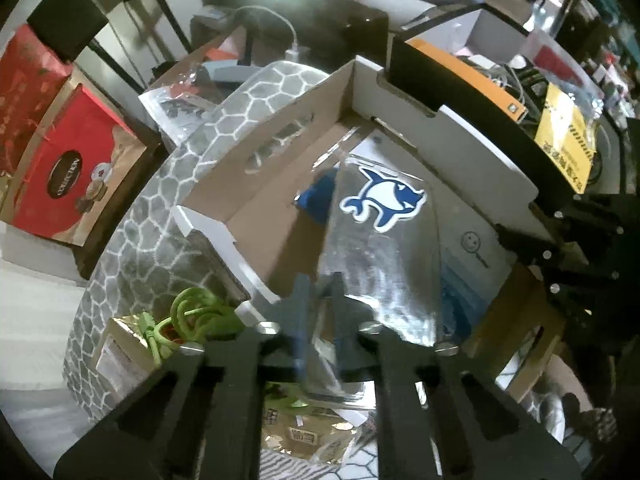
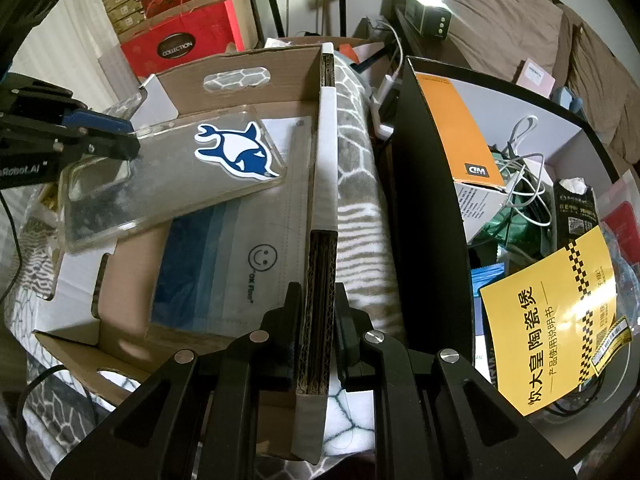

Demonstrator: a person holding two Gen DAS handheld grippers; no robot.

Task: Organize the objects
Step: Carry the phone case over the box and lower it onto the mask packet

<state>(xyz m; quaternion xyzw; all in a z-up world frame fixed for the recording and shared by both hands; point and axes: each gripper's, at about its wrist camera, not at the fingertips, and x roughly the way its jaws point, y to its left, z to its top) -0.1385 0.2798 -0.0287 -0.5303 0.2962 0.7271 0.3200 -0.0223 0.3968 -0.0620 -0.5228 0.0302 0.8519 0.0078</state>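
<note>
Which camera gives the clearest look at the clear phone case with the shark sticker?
The right wrist view: the phone case appears nearly whole, over the cardboard box, its end pinched by the left gripper. The left wrist view shows the case foreshortened, its near end hidden between that gripper's fingers.

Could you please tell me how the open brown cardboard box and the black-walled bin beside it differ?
The open brown cardboard box holds flat things: a clear phone case with a blue shark sticker and a mask pack. The black-walled bin is crammed with cables and booklets. The right hand-held gripper clamps the cardboard box's wall only. Both are open-topped.
</note>
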